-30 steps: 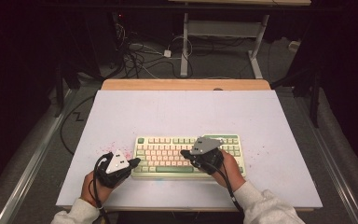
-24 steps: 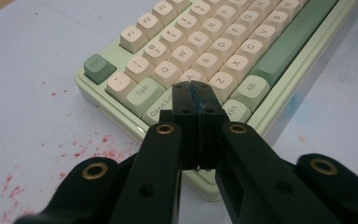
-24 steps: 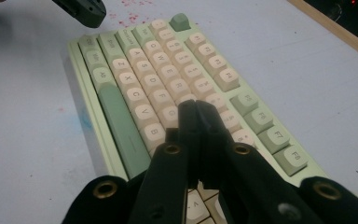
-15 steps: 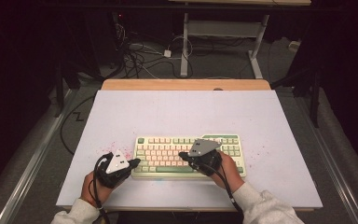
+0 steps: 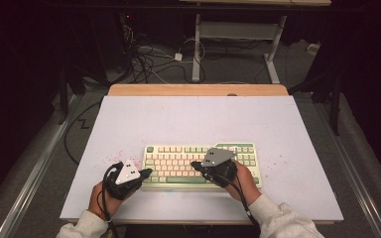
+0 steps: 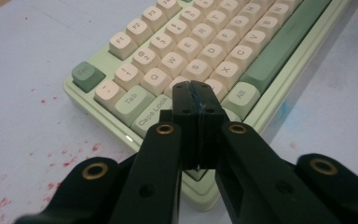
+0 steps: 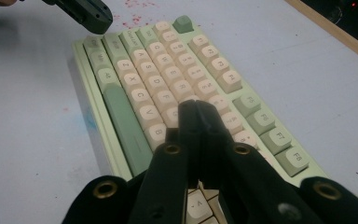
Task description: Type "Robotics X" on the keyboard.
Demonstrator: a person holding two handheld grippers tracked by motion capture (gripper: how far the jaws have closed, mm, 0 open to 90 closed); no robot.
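High view: 1 keyboard (image 5: pixel 201 161), green and cream, on the near middle of a white table (image 5: pixel 193 119). Left gripper (image 5: pixel 146 172) at its near-left corner; right gripper (image 5: pixel 194 165) over the middle keys.

Left gripper view: left gripper (image 6: pixel 196 88), 2 jaws pressed together, nothing between them, tips above the keys near Caps Lock.

Right gripper view: right gripper (image 7: pixel 196 107), 2 jaws pressed together, empty, over the middle letter rows; red specks (image 7: pixel 137 4) on the table beyond the keyboard.
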